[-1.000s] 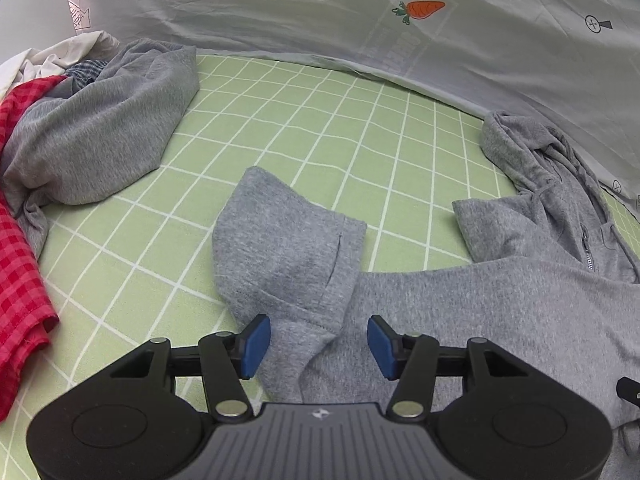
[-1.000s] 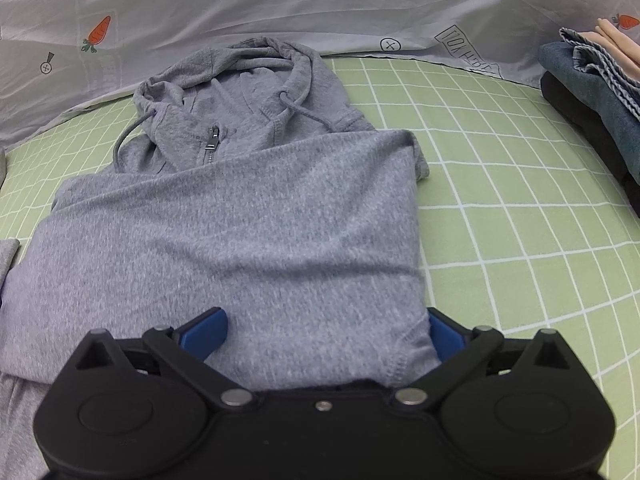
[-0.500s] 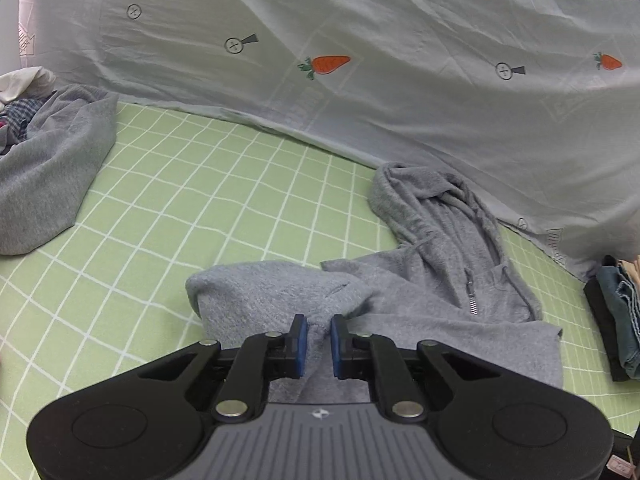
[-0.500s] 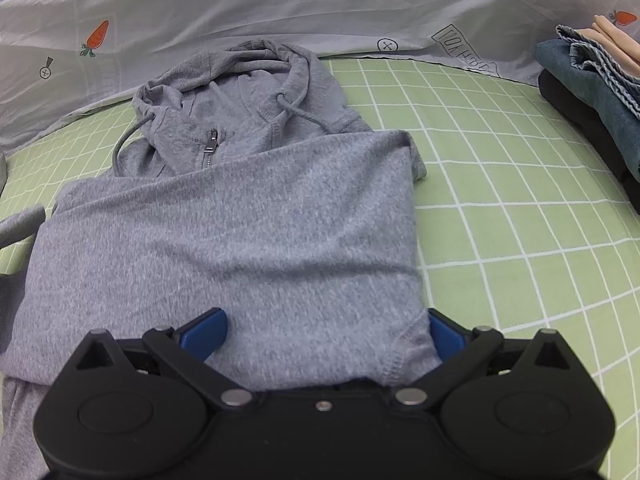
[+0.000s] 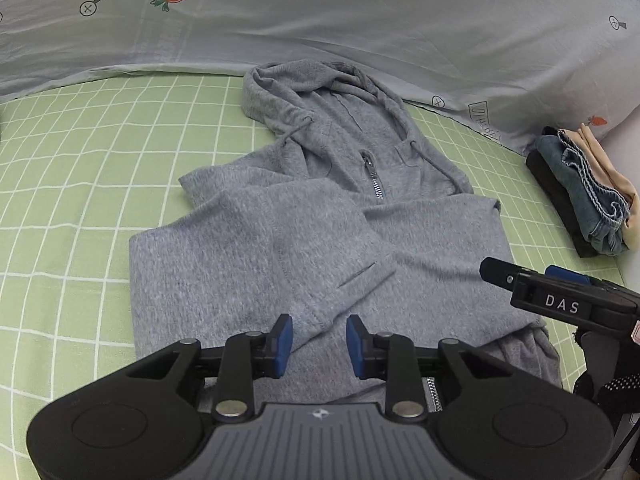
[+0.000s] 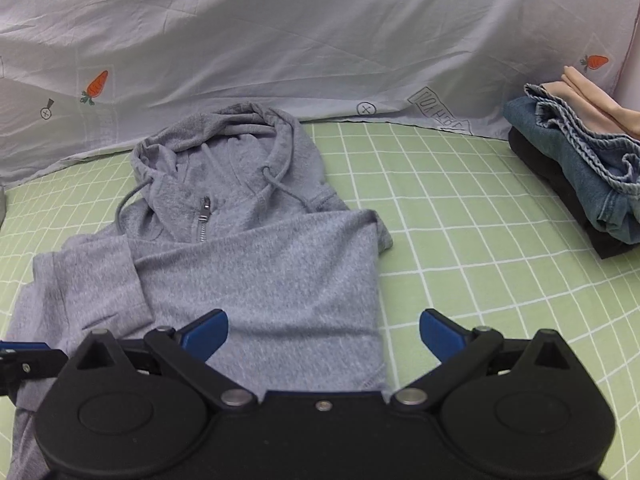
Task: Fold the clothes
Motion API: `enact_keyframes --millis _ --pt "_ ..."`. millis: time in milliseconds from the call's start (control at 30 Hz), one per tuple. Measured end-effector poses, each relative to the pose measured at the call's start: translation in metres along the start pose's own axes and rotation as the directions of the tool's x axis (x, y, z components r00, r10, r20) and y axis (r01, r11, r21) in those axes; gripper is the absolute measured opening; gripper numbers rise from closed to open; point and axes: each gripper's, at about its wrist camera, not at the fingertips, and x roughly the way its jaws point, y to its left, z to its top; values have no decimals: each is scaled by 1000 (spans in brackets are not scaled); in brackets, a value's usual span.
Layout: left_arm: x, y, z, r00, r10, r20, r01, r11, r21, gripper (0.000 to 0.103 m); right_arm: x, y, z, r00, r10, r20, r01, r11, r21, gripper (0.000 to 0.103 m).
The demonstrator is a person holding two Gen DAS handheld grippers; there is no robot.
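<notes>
The grey hoodie point(image 5: 320, 240) lies face up in the middle of the green checked sheet point(image 5: 80, 200), hood toward the pale carrot-print cloth point(image 5: 360, 20) at the back, zip pull showing at the throat. Both sides are folded in across the chest: the person's left sleeve point(image 5: 320, 256) crosses the front at a slant, its cuff ending just ahead of the left gripper point(image 5: 319, 342), and the right side lies over as a flat panel (a narrowing fold, by the look of it, so the body can be doubled over lengthwise next). The left gripper hangs over the cuff with its blue pads parted and nothing between them. The right gripper point(image 6: 323, 334) sits low over the hem near the hoodie's right edge, spread wide and holding nothing, probably placed to pin or smooth that side. Well off to the right, a stack of folded clothes point(image 6: 580, 176), denim among them, rests on the sheet.
</notes>
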Motion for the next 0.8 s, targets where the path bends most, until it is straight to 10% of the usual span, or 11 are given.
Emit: enact_keyframes --millis 200,433,567,800 --pt "-12 14 6 993 106 46 -106 994 -13 67 24 53 16 968 242 -66 -246 966 -73 82" --pt "-10 43 3 983 185 7 -184 979 -92 68 47 84 16 934 327 -141 -344 931 -118 56" --pt "-8 47 1 980 197 -1 -196 975 -100 68 44 77 17 925 357 -127 -371 922 -110 7" --pt "-9 37 3 975 221 25 -219 974 -56 68 17 44 20 933 359 -34 -361 929 -78 4"
